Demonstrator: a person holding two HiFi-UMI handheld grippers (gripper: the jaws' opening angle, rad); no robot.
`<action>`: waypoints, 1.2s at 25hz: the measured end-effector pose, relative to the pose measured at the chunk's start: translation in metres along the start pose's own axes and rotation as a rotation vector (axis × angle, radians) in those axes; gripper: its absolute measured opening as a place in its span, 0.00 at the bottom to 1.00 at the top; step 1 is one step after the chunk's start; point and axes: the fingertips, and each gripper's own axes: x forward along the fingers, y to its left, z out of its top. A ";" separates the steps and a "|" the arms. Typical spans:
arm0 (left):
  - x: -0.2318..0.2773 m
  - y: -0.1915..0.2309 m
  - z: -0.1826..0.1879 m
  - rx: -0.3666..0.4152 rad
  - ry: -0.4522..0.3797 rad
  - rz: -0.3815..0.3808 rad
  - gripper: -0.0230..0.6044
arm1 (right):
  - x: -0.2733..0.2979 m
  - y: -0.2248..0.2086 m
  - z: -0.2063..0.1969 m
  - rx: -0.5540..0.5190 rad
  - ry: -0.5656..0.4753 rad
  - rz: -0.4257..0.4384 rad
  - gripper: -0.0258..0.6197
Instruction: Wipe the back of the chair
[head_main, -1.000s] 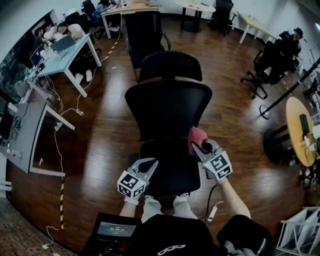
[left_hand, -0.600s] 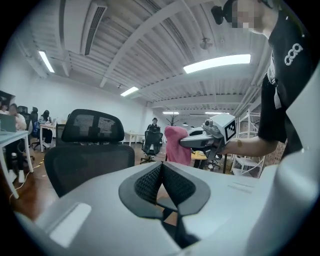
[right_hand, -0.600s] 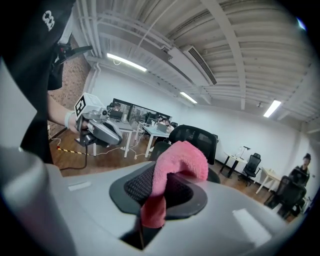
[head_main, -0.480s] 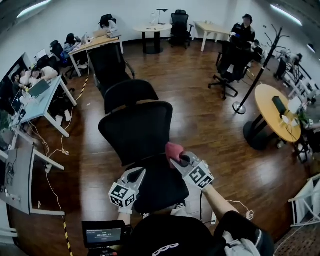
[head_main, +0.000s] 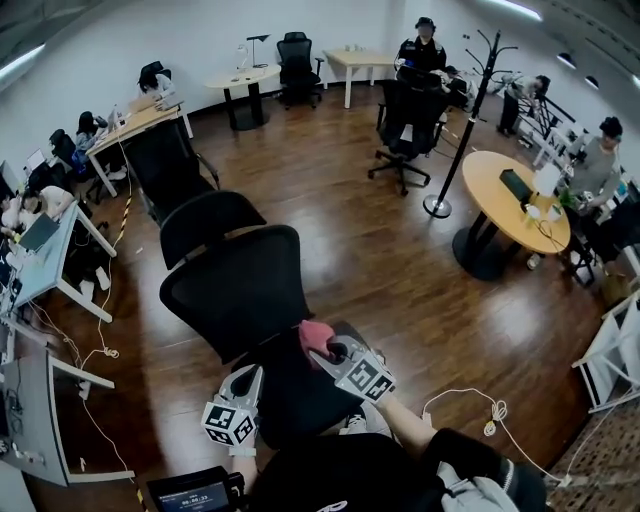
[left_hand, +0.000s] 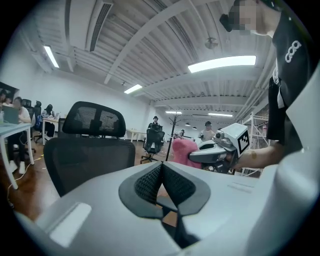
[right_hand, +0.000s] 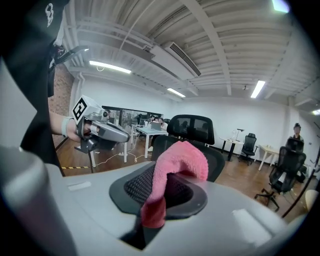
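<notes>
pink cloth held at the chair's back

nearest the person, the left gripper (head_main: 250, 375) sat low by the seat (head_main: 297, 396), its jaws pressed together on nothing. the right gripper (head_main: 328, 352) was clamped on a pink cloth (head_main: 314, 335), just beside the lower edge of the chair back (head_main: 235, 285). beyond stood the headrest (head_main: 208, 222), and farther off a round wooden table (head_main: 500, 200).

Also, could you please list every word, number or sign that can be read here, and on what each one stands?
Nothing can be quoted with confidence.
Small screen, bottom edge of head view: a line of characters, too small to read.
Person's black shirt: white looped logo, no clear letters.
Marker cubes: black-and-white square patterns, not words.
</notes>
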 end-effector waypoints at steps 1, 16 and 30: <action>0.001 0.001 0.000 -0.002 0.001 0.002 0.02 | -0.001 0.000 -0.003 0.009 0.006 -0.007 0.11; 0.020 -0.006 -0.015 -0.022 0.034 -0.029 0.02 | -0.004 0.001 -0.028 0.052 0.066 -0.048 0.11; 0.025 -0.003 -0.020 -0.035 0.044 -0.032 0.02 | 0.003 -0.004 -0.034 0.089 0.061 -0.034 0.11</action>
